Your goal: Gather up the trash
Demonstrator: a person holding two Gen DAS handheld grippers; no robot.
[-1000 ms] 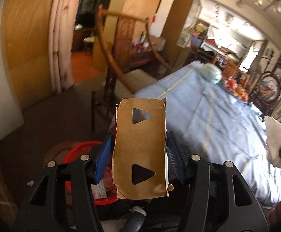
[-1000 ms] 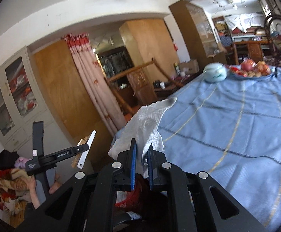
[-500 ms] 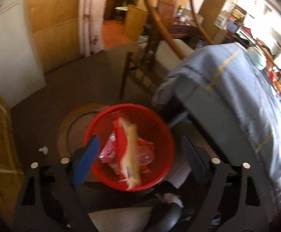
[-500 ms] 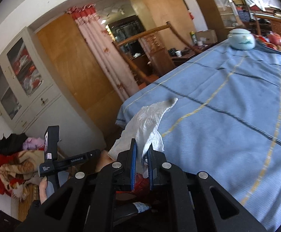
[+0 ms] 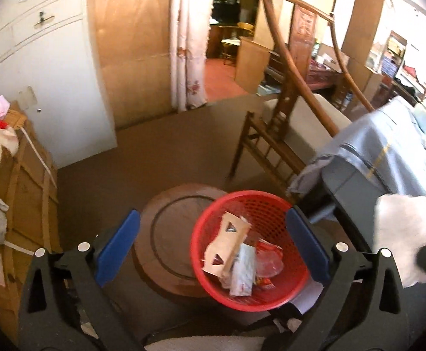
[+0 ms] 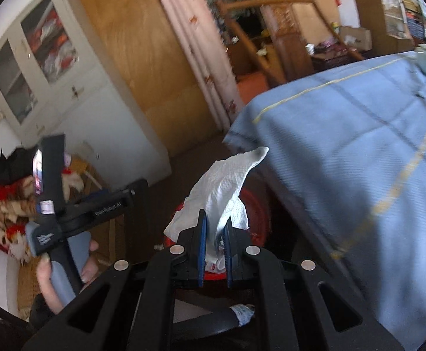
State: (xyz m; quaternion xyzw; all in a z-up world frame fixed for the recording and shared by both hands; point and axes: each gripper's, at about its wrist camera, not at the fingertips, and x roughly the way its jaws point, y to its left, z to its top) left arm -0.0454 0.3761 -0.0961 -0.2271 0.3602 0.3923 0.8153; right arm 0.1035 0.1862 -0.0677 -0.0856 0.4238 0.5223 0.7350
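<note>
Two grippers: left gripper (image 5: 213, 245) wide (just opened, empty), right gripper (image 6: 214, 242) pinching tissue (image 6: 221, 187).

The left claw (image 5: 210, 251) has just been opening, empty now; the cardboard piece (image 5: 226, 244) it held lies in the red basket (image 5: 267, 204).

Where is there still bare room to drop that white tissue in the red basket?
The red basket is bare along its far mesh wall and near rim. Its middle is crowded: the brown card leans over wrappers. The right gripper holds the tissue; the left gripper is open, holding nothing.
</note>
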